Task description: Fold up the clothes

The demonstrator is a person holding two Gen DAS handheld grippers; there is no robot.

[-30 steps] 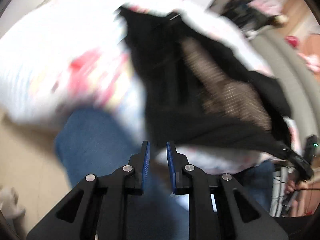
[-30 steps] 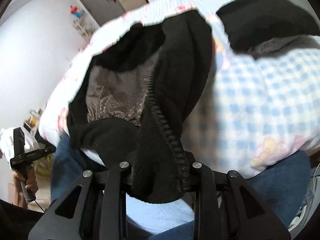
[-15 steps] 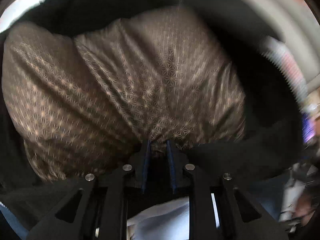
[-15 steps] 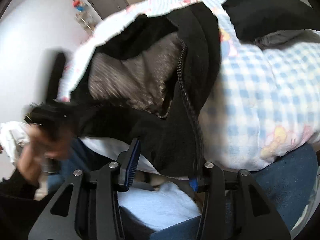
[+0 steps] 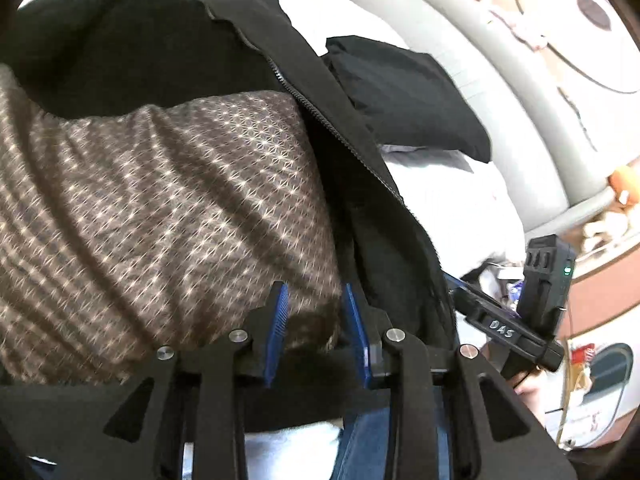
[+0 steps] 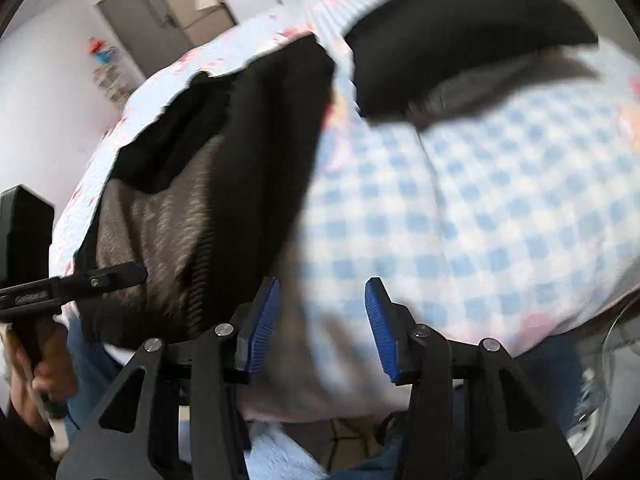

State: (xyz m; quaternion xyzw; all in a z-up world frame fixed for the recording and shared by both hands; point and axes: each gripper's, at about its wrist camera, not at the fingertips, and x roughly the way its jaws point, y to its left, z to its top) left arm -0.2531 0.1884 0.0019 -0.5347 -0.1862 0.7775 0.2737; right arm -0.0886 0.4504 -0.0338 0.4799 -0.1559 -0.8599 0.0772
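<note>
A black zip jacket (image 5: 160, 52) lies opened on the bed, its brown star-patterned lining (image 5: 160, 200) facing up. My left gripper (image 5: 316, 320) sits at the lining's near edge. Its jaws are opening, and a bit of lining lies between the blue pads without being pressed. The zipper (image 5: 340, 132) runs up to the right of it. In the right wrist view the jacket (image 6: 260, 140) lies to the left of my right gripper (image 6: 324, 320). That gripper's jaws are opening over the checked blanket (image 6: 500, 208) with nothing between them. Each gripper shows in the other's view: the right gripper (image 5: 460, 286), the left gripper (image 6: 132, 271).
A second black garment (image 5: 408, 96) lies folded on the blanket beyond the jacket, also in the right wrist view (image 6: 460, 32). A grey padded frame (image 5: 500, 80) borders the bed on the right. The person's jeans (image 5: 380, 440) are close below the grippers. A grey door (image 6: 140, 28) stands far back.
The left gripper swung from beside the bed onto the jacket's lining and its jaws widened. The right gripper let go of the jacket's zipper edge, opened and shifted right over the blanket.
</note>
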